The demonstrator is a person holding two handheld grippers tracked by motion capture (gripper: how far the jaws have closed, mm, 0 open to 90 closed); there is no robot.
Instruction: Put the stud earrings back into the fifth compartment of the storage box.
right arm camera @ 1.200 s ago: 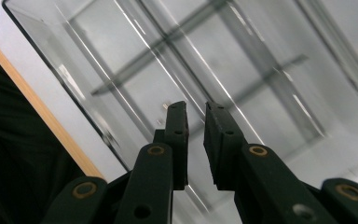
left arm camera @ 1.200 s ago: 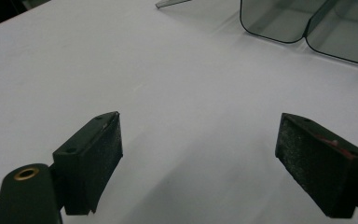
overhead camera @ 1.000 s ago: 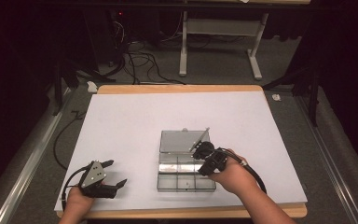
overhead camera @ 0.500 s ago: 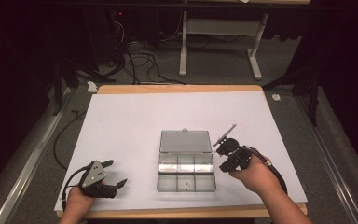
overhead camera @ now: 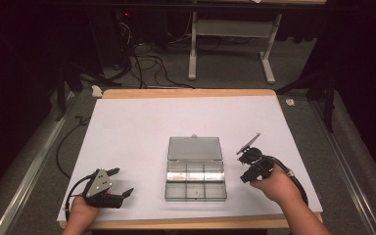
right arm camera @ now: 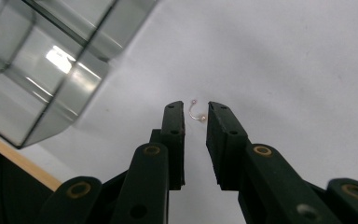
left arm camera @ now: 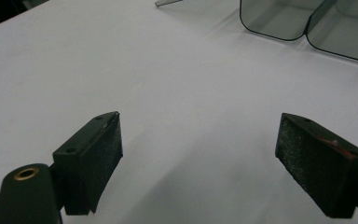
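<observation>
One clear box (overhead camera: 196,168) lies on the worktop (overhead camera: 127,132). The left gripper (overhead camera: 120,182) is wide; the right gripper (right arm camera: 196,116) is narrow, and its view shows one small hook (right arm camera: 195,112).

clear box (overhead camera: 195,168) open mid-table | left gripper (overhead camera: 120,183) near-left | right gripper (overhead camera: 241,165) beside box

A clear plastic compartment box (overhead camera: 196,169) lies open near the middle of the white tabletop (overhead camera: 137,132), its lid folded flat on the far side and its divided tray toward the person. The tray has two rows of small compartments. To the right of the box, a tiny curved metal hook (right arm camera: 195,112) with a small eye rests on the tabletop, apart from the box.
</observation>
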